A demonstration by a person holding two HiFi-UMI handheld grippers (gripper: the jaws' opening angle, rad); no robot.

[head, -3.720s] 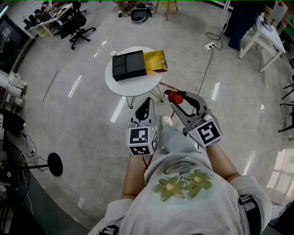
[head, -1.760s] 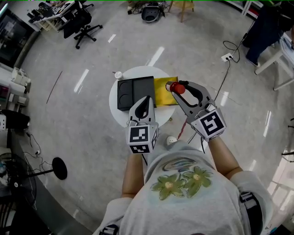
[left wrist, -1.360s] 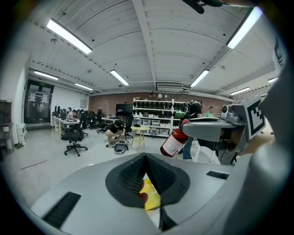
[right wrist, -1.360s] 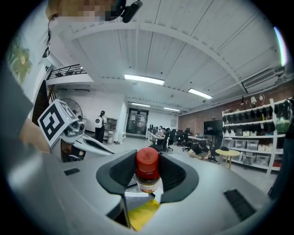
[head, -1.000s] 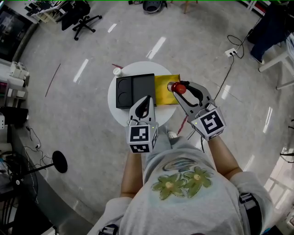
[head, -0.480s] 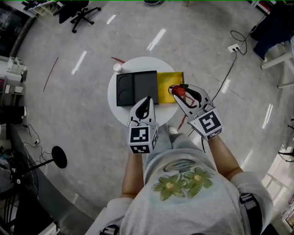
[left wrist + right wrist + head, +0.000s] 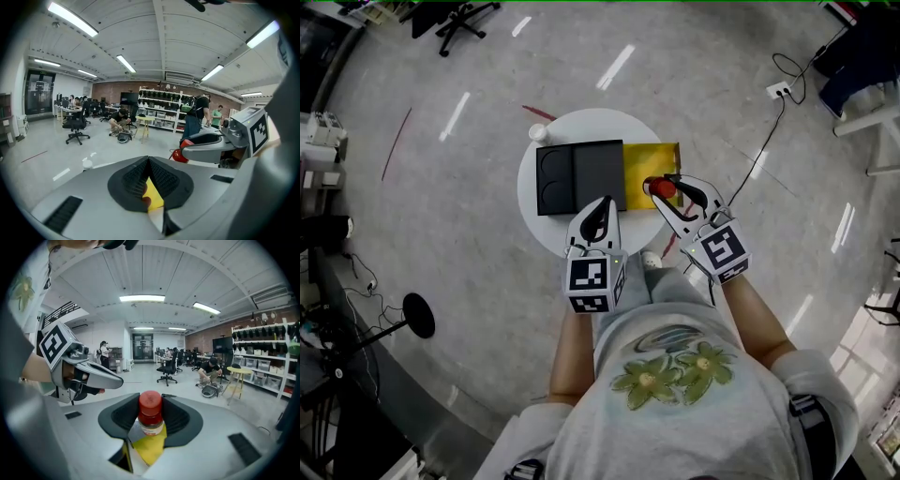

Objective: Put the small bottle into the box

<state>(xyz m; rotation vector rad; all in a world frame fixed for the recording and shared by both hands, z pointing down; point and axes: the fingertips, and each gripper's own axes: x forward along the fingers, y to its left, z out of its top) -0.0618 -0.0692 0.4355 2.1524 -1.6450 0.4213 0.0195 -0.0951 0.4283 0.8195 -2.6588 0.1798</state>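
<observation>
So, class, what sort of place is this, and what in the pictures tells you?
Probably a lab or workshop space: shelves of storage bins against a brick wall, wheeled office chairs at desks, a power strip lying on the floor.

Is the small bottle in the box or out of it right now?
Out. The right gripper clamps the small bottle between its jaws, to the right of the black box, over the gold flap.

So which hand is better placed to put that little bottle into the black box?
The right. The right gripper has the red-capped small bottle clamped in its jaws and hangs just to the right of the black box. The left gripper is shut with nothing in it.
</observation>
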